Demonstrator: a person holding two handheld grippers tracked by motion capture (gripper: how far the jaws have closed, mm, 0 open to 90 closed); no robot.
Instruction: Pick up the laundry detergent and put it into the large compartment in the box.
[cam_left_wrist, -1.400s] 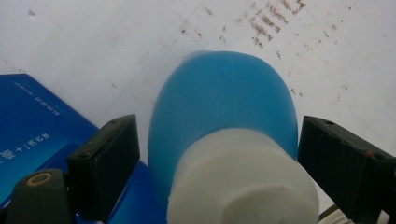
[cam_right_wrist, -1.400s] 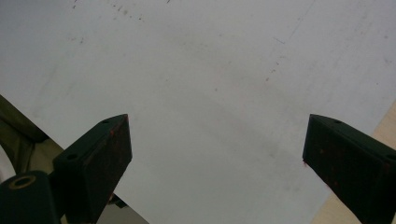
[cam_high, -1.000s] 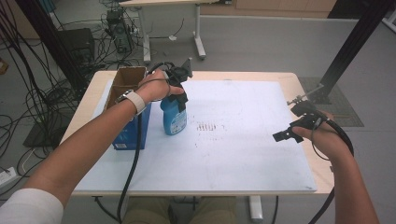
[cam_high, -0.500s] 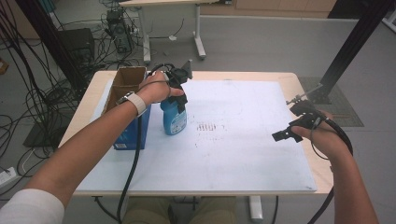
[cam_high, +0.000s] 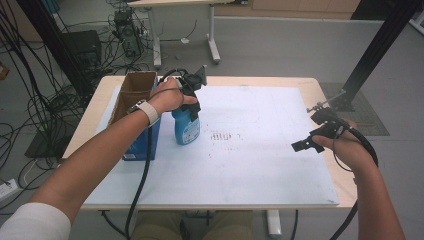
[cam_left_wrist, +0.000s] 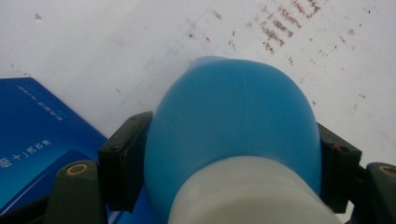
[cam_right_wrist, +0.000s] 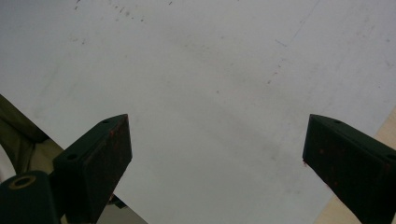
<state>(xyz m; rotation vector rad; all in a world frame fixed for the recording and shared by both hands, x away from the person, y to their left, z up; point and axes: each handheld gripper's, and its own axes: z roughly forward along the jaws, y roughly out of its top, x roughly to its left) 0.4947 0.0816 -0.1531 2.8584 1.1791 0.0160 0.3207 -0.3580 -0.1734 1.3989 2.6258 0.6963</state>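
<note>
The left gripper (cam_high: 191, 102) has its jaws clamped on the shoulders of the blue bottle (cam_high: 186, 125), which stands upright on the white sheet (cam_high: 260, 165) just right of the blue box (cam_high: 141, 137). This looks like the grasp step; next comes a straight lift (keeping clear of the box). The right gripper (cam_high: 310, 144) hovers wide open and holds nothing near the table's right edge.

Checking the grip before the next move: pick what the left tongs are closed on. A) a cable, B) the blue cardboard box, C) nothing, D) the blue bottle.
D: in the left gripper view, the left tongs have a black jaw pressed on each side of the blue bottle, just below its white cap, beside the box.
</note>
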